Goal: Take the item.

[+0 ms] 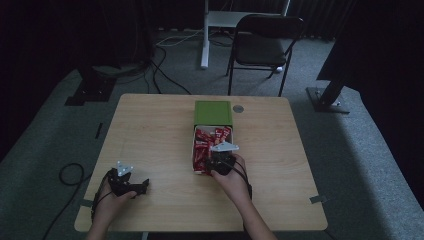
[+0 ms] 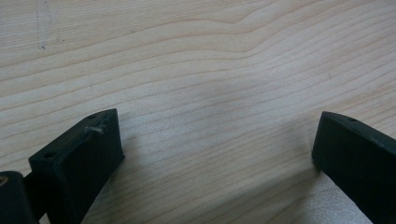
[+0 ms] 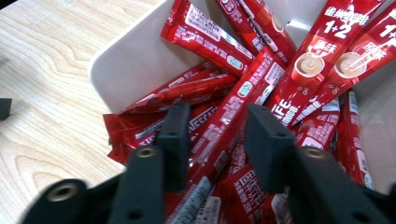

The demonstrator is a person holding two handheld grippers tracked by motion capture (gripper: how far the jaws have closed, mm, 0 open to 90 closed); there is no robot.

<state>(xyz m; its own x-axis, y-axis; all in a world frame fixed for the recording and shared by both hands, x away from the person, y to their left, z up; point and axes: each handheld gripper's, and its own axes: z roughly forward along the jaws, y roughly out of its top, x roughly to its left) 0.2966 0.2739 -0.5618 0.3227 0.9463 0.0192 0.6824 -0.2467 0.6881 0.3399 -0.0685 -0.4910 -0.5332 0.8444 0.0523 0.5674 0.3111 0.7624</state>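
Right tool (image 3: 215, 140) astride glossy red sachet (image 3: 233, 116)

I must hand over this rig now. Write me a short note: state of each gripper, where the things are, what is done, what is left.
Right gripper: down in the white box, jaws partly open on either side of one red coffee sachet, not yet closed on it.
Left gripper: open, holding nothing, low over bare table near the front left edge.
Things: the sachets lie piled in the box at the table's middle; its green lid lies just behind it.
Done: lid off, sachet lined up.
Left: probably close, then lift the sachet out.
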